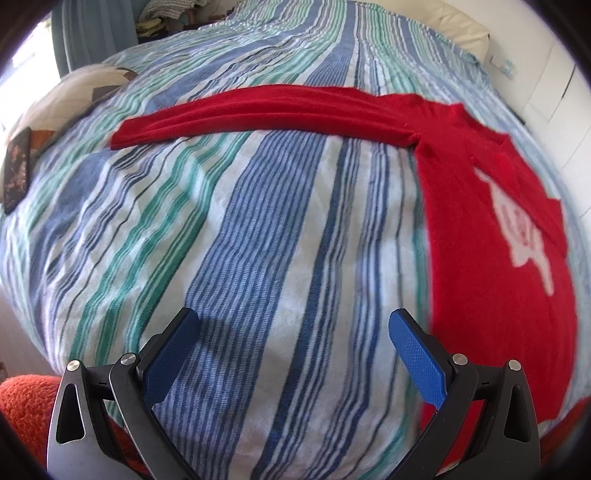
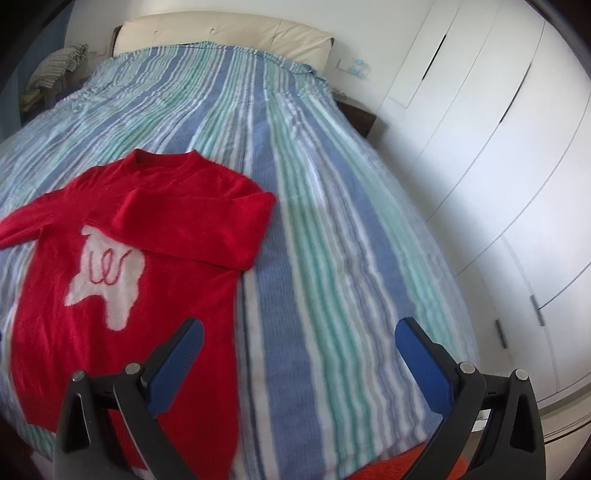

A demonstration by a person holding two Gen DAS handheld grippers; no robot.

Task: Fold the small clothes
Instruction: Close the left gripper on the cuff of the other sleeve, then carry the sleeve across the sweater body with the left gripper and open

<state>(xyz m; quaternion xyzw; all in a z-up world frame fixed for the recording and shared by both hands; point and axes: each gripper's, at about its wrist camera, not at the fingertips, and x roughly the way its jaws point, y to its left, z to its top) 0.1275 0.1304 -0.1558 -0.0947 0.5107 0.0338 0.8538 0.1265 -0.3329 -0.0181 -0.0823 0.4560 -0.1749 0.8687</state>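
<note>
A small red sweater (image 2: 155,236) with a white patch on its chest lies flat on the striped bedspread (image 2: 314,221). Its right sleeve is folded across the chest; the left sleeve (image 1: 258,110) stretches straight out to the side. My left gripper (image 1: 293,325) is open above bare bedspread (image 1: 221,240), just left of the sweater's body (image 1: 491,258), with nothing between its blue pads. My right gripper (image 2: 299,332) is open too, hovering over the sweater's right edge near the hem and holding nothing.
A cream headboard (image 2: 229,33) is at the bed's far end, and white wardrobe doors (image 2: 498,166) run along the right side. A patterned cushion (image 1: 66,99) and a dark book (image 1: 16,166) lie at the bed's left edge. Orange fabric (image 1: 26,406) shows below.
</note>
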